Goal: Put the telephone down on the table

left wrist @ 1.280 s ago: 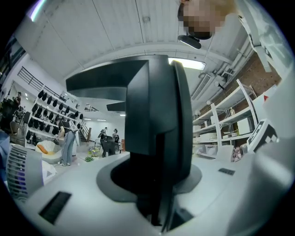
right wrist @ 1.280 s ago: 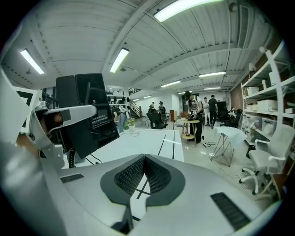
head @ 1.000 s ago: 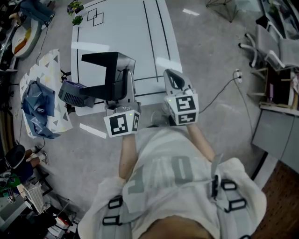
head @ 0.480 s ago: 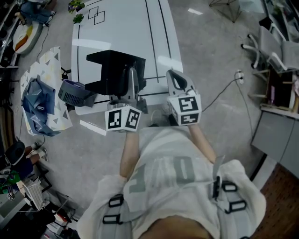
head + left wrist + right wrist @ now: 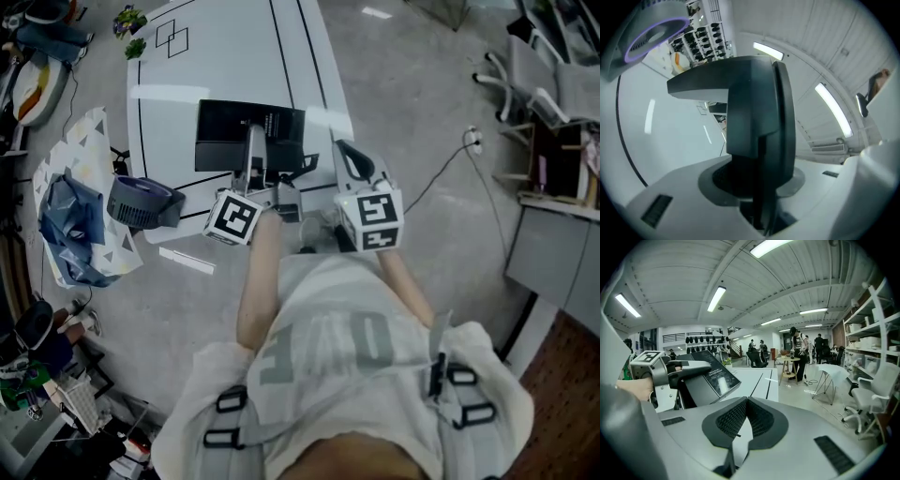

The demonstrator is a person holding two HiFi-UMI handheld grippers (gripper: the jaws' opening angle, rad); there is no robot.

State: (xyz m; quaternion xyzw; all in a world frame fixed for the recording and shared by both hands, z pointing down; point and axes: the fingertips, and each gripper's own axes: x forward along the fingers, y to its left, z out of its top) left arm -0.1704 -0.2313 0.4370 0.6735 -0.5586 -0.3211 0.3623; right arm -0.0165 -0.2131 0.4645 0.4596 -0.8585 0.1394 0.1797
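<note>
The telephone (image 5: 248,136) is a flat black slab hanging low over the white table (image 5: 225,56), near its front edge. My left gripper (image 5: 254,157) reaches forward over the table edge, shut on the telephone's near side. In the left gripper view the dark body (image 5: 757,112) fills the space between the jaws. In the right gripper view the same telephone (image 5: 712,373) shows at left, tilted. My right gripper (image 5: 349,161) hovers beside the table's front right corner, its pads (image 5: 733,418) meeting at the tips with nothing held.
A purple round device (image 5: 141,200) sits off the table's left front corner. A blue bag (image 5: 66,220) lies on a patterned cloth further left. A cable (image 5: 441,178) runs across the floor to a socket, with chairs (image 5: 534,84) at right. Small plants (image 5: 127,21) stand at the far left corner.
My left gripper has swung forward and to the right over the table, tipping the telephone from standing upright to lying nearly flat. The right gripper has hardly moved.
</note>
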